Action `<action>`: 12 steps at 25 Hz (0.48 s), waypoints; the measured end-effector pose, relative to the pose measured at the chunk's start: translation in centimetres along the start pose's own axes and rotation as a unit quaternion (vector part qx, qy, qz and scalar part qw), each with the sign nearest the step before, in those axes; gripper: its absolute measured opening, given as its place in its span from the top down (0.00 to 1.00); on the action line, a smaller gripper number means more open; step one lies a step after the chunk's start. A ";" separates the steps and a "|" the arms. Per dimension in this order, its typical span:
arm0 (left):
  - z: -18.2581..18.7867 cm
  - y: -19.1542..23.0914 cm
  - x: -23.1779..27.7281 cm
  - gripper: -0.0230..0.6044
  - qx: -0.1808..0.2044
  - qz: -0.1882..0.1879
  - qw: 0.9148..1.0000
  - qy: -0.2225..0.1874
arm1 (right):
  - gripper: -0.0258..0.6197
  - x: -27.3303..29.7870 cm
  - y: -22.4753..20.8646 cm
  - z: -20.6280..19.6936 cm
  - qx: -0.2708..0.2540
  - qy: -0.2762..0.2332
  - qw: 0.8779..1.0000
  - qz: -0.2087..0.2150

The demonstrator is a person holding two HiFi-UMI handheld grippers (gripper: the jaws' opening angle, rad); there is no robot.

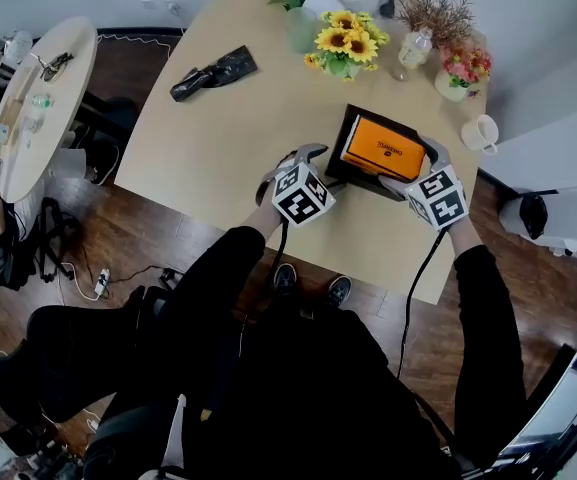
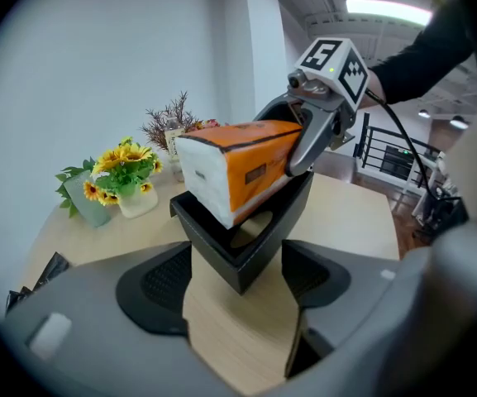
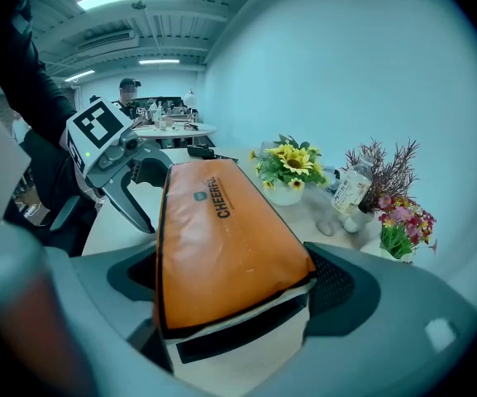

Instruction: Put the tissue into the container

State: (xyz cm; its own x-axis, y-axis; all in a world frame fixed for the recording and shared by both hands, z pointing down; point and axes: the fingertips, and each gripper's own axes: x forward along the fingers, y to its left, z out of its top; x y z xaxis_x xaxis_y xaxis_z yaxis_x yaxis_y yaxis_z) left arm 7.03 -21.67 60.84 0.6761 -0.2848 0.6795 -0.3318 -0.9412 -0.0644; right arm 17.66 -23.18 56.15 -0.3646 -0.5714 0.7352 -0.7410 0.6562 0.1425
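An orange and white tissue pack (image 1: 383, 150) lies tilted in a black open container (image 1: 340, 160) on the wooden table. My right gripper (image 1: 413, 166) is shut on the pack's right end. In the right gripper view the pack (image 3: 217, 238) fills the gap between the jaws of this gripper (image 3: 230, 279). In the left gripper view the pack (image 2: 238, 168) slants down into the container (image 2: 238, 259), its high end held by the right gripper's fingers (image 2: 308, 139). My left gripper (image 2: 236, 275) is open, with the container's near corner between its fingertips; in the head view this gripper (image 1: 303, 158) is at the container's left side.
At the table's far end stand a sunflower vase (image 1: 343, 43), a small bottle (image 1: 413, 48), a pot of pink flowers (image 1: 458, 73) and a white mug (image 1: 480, 133). A black bag (image 1: 213, 71) lies far left. The table's near edge runs just below both grippers.
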 end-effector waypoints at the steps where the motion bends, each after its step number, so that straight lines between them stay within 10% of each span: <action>1: 0.0 0.1 0.1 0.44 0.001 0.000 1.000 -0.001 | 0.17 0.1 0.0 0.0 0.000 0.000 1.000 0.001; 12: 0.7 0.0 0.8 0.51 0.009 -0.003 1.000 -0.008 | 0.17 0.9 0.0 -1.0 0.000 0.012 1.000 0.007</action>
State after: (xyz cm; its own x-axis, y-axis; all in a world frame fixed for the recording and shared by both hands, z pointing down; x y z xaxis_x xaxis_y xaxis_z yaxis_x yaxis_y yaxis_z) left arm 7.99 -22.04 60.88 0.6890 -0.2823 0.6675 -0.3156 -0.9460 -0.0743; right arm 17.88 -23.19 57.49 -0.3608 -0.5499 0.7533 -0.7362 0.6637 0.1319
